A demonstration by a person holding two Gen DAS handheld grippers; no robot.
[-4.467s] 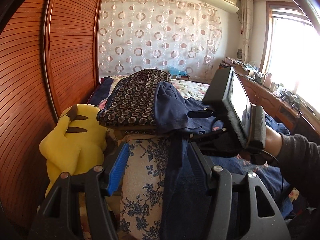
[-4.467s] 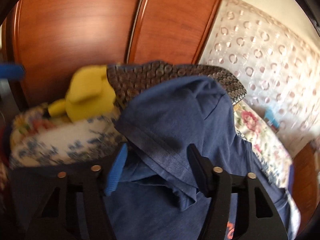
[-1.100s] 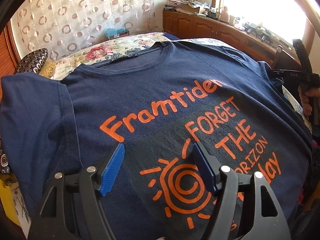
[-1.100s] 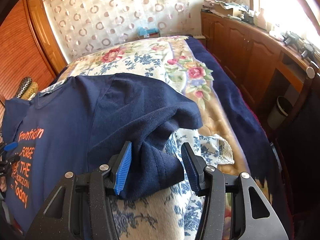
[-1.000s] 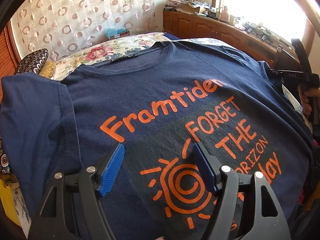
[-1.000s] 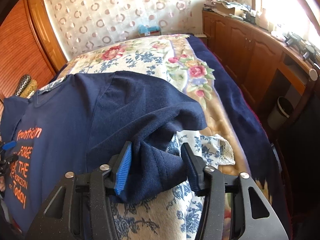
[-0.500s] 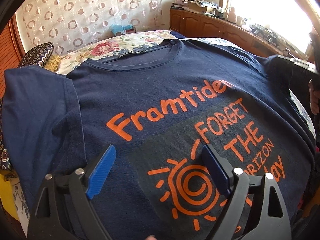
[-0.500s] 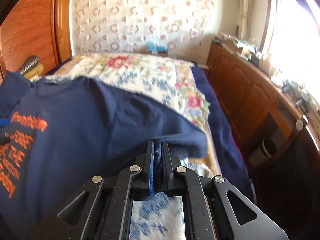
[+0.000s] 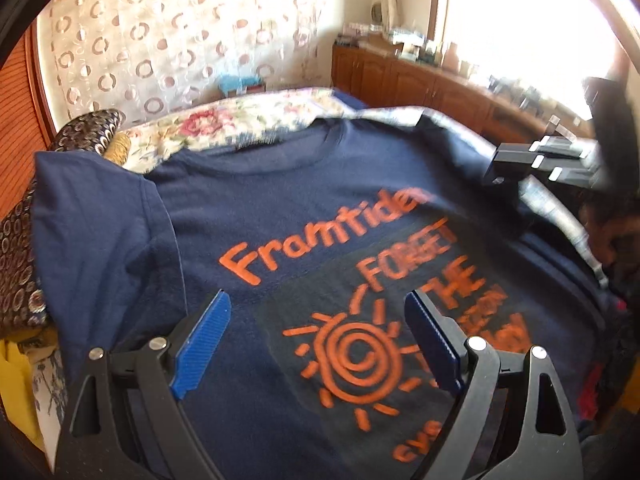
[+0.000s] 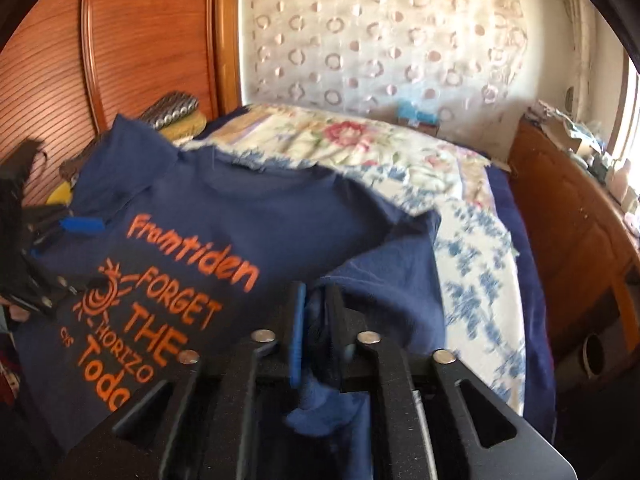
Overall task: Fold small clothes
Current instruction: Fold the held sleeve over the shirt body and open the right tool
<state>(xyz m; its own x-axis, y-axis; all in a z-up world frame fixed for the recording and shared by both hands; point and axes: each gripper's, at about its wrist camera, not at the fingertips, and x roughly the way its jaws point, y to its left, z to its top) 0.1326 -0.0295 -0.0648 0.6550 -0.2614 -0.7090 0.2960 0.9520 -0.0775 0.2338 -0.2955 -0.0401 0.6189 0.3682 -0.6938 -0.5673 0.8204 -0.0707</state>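
Garments: one navy T-shirt [image 9: 248, 208], print side up, spread over the floral bedspread [image 9: 256, 120]; collar toward 12 o'clock in the left wrist view.
Print: orange lettering and one orange sun emblem [image 9: 356, 356], at 6 o'clock of the shirt front.
Sleeves: two; one lies flat at 9 o'clock in the left wrist view, the other is gathered and lifted at the 3 o'clock side.
Left gripper [image 9: 320, 344]: one unit, two blue pads spread wide over the sun emblem; no cloth between them, and contact with the shirt cannot be confirmed.
Right gripper [image 10: 314, 332]: one unit, jaws nearly together, having just eased apart a little; a fold of the T-shirt sleeve [image 10: 384, 292] is pinched between the pads.
Right gripper, cross view: visible at 3 o'clock in the left wrist view, at the shirt's right edge.
Cushions: one dark ring-patterned cushion [image 9: 84, 132] at 10 o'clock, touching the flat sleeve.
Curtain: one ring-patterned curtain [image 10: 380, 40] at 12 o'clock behind the bed.
Cabinets: one wooden run [image 10: 572, 216] at 3 o'clock, beside the bed.
Image quality: both views motion-blurred.
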